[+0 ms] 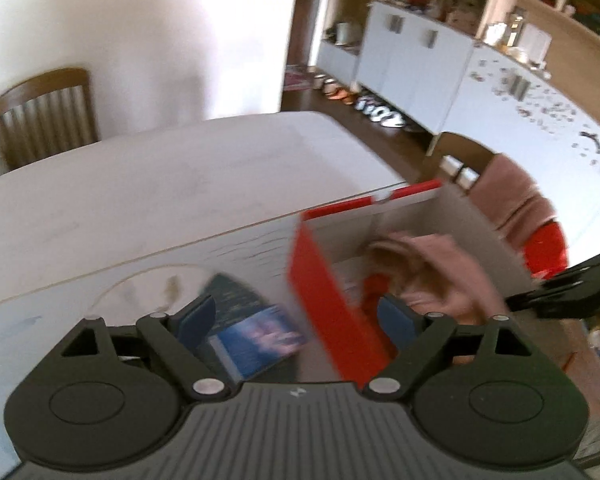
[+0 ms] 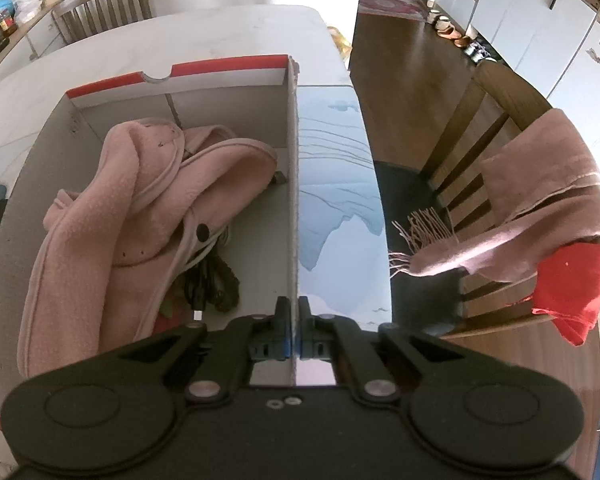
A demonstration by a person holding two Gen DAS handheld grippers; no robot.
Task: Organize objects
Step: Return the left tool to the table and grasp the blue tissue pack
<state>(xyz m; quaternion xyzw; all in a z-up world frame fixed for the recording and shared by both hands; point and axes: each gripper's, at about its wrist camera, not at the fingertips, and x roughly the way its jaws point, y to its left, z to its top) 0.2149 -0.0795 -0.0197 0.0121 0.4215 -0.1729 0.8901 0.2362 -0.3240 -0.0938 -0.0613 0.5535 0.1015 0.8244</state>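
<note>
A red-and-white cardboard box (image 2: 220, 68) stands on the table with a pink garment (image 2: 140, 200) and a black cable (image 2: 208, 280) inside. My right gripper (image 2: 294, 332) is shut on the box's right wall, one pad on each side. In the blurred left wrist view, my left gripper (image 1: 296, 316) hovers open over the box's red left wall (image 1: 324, 300), with nothing pressed between its pads. A blue printed booklet (image 1: 256, 340) lies on the table just below it, outside the box. The pink garment (image 1: 440, 268) shows past the wall.
A blue mountain-print placemat (image 2: 336, 200) lies under and right of the box. A wooden chair (image 2: 480, 152) beside the table carries a pink scarf (image 2: 540, 200) and a red cloth (image 2: 572, 280). Another chair (image 1: 44, 116) stands at the far side. The white table (image 1: 180, 184) stretches beyond.
</note>
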